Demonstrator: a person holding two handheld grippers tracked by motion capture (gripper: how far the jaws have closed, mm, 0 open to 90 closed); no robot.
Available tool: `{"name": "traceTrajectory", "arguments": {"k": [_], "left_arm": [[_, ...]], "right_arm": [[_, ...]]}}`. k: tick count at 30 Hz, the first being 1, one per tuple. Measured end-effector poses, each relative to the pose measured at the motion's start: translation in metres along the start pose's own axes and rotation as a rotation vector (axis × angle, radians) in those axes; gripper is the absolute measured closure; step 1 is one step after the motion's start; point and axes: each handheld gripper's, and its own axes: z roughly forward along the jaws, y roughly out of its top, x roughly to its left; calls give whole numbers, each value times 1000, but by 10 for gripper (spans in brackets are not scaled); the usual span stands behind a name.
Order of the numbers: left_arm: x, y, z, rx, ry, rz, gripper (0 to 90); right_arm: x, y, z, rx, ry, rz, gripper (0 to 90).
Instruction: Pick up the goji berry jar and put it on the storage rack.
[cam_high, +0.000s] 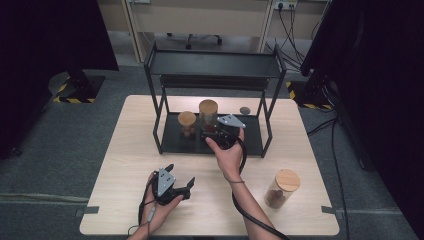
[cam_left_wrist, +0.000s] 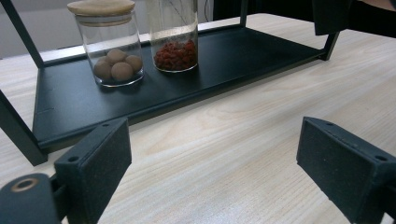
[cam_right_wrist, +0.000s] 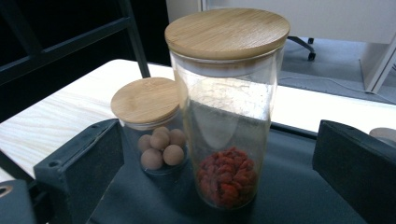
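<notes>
Low in the frame, the left gripper (cam_high: 179, 187) idles released over the table (cam_high: 125, 165). Lower right, one jar (cam_high: 281, 188) waits. Mid-frame, the right gripper (cam_right_wrist: 219, 154) stands released around the tall jar (cam_right_wrist: 227, 107) on the shelf (cam_high: 175, 142), beside the short jar (cam_high: 187, 123). I'd say two placed, one left.

My table (cam_high: 130, 150), pale wood: black rack (cam_high: 212, 142) at back, lidded jar (cam_high: 282, 188) near my right, small grey disc (cam_high: 245, 110) behind.
</notes>
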Motion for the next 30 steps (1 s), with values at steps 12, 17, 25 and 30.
{"name": "traceTrajectory", "arguments": {"k": [12, 17, 25, 30], "left_arm": [[0, 0, 0, 1, 1, 2, 100], [0, 0, 0, 1, 2, 2, 100], [-1, 0, 0, 0, 3, 4, 99], [-1, 0, 0, -1, 4, 6, 100]], "right_arm": [[1, -8, -10, 14, 22, 2, 25], [0, -11, -14, 19, 27, -1, 25], [-1, -17, -23, 32, 27, -17, 25], [-3, -19, -30, 29, 25, -23, 25]]}}
